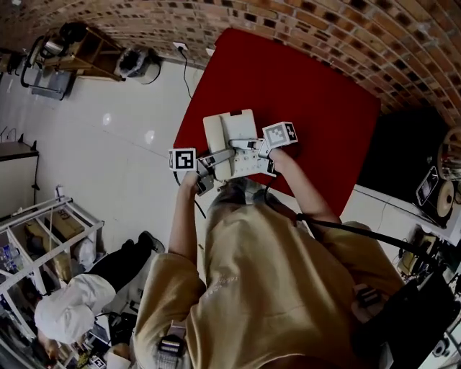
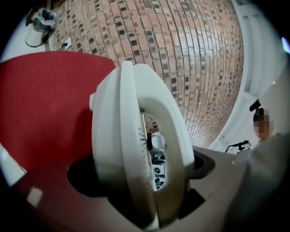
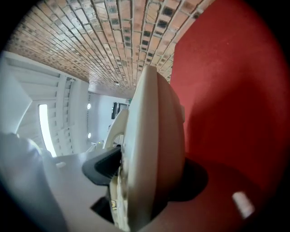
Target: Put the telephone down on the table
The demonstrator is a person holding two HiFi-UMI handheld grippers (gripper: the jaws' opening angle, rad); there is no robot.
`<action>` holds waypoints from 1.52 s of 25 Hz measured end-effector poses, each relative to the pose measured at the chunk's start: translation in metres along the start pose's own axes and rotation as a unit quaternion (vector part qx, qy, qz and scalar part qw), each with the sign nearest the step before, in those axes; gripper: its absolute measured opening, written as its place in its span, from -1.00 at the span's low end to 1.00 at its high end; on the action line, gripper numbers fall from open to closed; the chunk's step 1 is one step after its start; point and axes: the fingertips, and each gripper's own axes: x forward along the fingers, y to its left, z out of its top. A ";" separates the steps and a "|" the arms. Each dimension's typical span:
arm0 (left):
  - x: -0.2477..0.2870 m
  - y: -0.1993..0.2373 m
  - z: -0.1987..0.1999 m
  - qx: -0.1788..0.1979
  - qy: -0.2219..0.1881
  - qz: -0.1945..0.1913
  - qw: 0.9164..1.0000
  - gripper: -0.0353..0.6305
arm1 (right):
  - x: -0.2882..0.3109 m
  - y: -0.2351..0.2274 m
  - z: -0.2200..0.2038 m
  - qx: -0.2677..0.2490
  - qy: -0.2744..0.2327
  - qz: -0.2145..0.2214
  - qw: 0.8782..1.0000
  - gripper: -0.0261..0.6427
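Observation:
I hold a white desk telephone (image 1: 229, 138) between both grippers, over the near edge of the red table (image 1: 317, 94). My left gripper (image 1: 210, 163) grips its left side and my right gripper (image 1: 258, 150) its right side. In the left gripper view the telephone (image 2: 131, 149) stands edge-on and fills the space between the jaws of the left gripper (image 2: 145, 204), with the red table (image 2: 45, 104) beyond. In the right gripper view the telephone (image 3: 152, 149) sits between the jaws of the right gripper (image 3: 138, 204), and a dark pad (image 3: 102, 167) presses on its left face. Whether the telephone's base touches the table (image 3: 235, 90) I cannot tell.
A brick wall (image 1: 310, 21) runs behind the table. The white floor (image 1: 108, 122) lies to the left, with a wall socket and cable (image 1: 184, 58). A crouching person (image 1: 72, 306) and a white rack (image 1: 43, 238) are at lower left. Dark equipment (image 1: 436, 194) stands at right.

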 end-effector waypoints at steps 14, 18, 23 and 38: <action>0.006 0.103 0.189 -0.025 0.050 0.008 0.998 0.54 | 0.079 -0.064 0.192 -0.011 -0.026 -0.086 0.996 0.15; 0.020 0.129 0.201 -0.033 0.085 0.050 0.995 0.64 | 0.078 -0.085 0.216 -0.016 -0.025 -0.126 0.992 0.16; 0.021 0.140 0.205 -0.039 0.120 0.095 0.987 0.66 | 0.076 -0.094 0.224 -0.005 -0.038 -0.130 0.991 0.17; 0.002 0.139 0.225 0.079 0.084 0.268 0.957 0.71 | 0.032 -0.084 0.262 -0.144 -0.167 -0.223 0.950 0.54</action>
